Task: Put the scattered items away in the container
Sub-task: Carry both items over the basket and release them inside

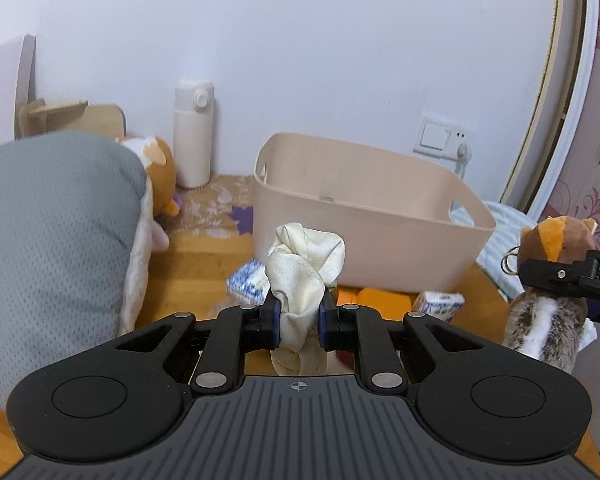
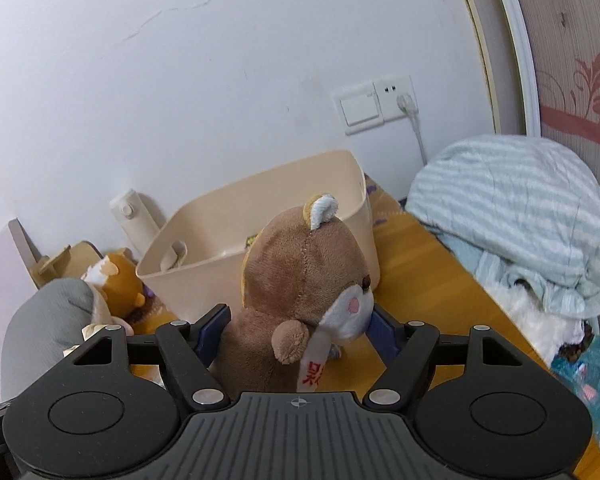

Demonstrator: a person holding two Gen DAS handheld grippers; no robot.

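Observation:
My left gripper (image 1: 298, 316) is shut on a cream satin scrunchie (image 1: 306, 264) and holds it in front of the beige plastic bin (image 1: 380, 232). My right gripper (image 2: 298, 326) is shut on a brown plush squirrel (image 2: 304, 280); this toy also shows in the left wrist view (image 1: 548, 288) at the right, held by the right gripper's fingers (image 1: 556, 274). The bin (image 2: 204, 264) stands just behind the toy, with small items on its floor. On the wooden table lie two blue-patterned tissue packs (image 1: 246, 282) (image 1: 440, 304) and an orange item (image 1: 380, 298).
A grey cushion (image 1: 52, 248) with an orange plush (image 1: 160, 168) behind it fills the left. A white flask (image 1: 194, 136) stands by the wall. Striped blue bedding (image 2: 516, 216) lies right of the table. A wall switch and socket (image 2: 374, 104) with a plugged cable are behind the bin.

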